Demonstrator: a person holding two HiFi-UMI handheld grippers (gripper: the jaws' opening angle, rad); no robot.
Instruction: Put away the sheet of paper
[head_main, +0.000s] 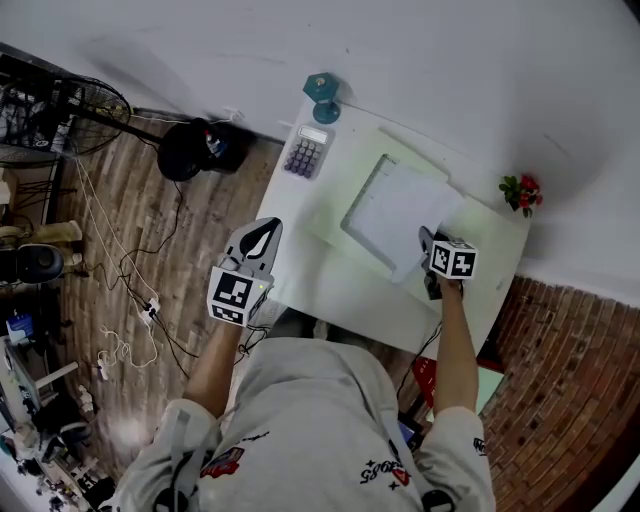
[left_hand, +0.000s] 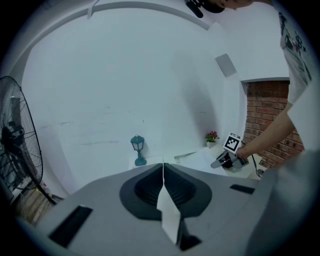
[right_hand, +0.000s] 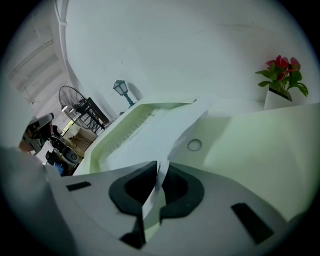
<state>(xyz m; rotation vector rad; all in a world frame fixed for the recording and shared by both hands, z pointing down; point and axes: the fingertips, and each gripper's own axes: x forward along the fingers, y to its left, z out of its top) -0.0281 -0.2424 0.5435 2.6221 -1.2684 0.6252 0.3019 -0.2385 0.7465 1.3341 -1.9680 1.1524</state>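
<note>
A white sheet of paper (head_main: 400, 210) lies across an open pale green document case (head_main: 335, 215) on the white table (head_main: 330, 285). My right gripper (head_main: 428, 240) is at the sheet's near right corner. In the right gripper view the paper (right_hand: 150, 135) runs in between the jaws of the right gripper (right_hand: 161, 165), which stand a narrow gap apart, wider than the sheet. The case's flap (right_hand: 250, 140) with a snap button spreads to the right. My left gripper (head_main: 262, 240) hovers off the table's left front corner; its jaws (left_hand: 163, 167) meet with nothing between them.
A purple calculator (head_main: 305, 152) and a small teal lamp (head_main: 322, 95) stand at the table's far left. A potted red flower (head_main: 522, 192) sits at the far right corner. Cables, a dark bag (head_main: 195, 148) and a fan (right_hand: 75, 100) are on the wooden floor to the left.
</note>
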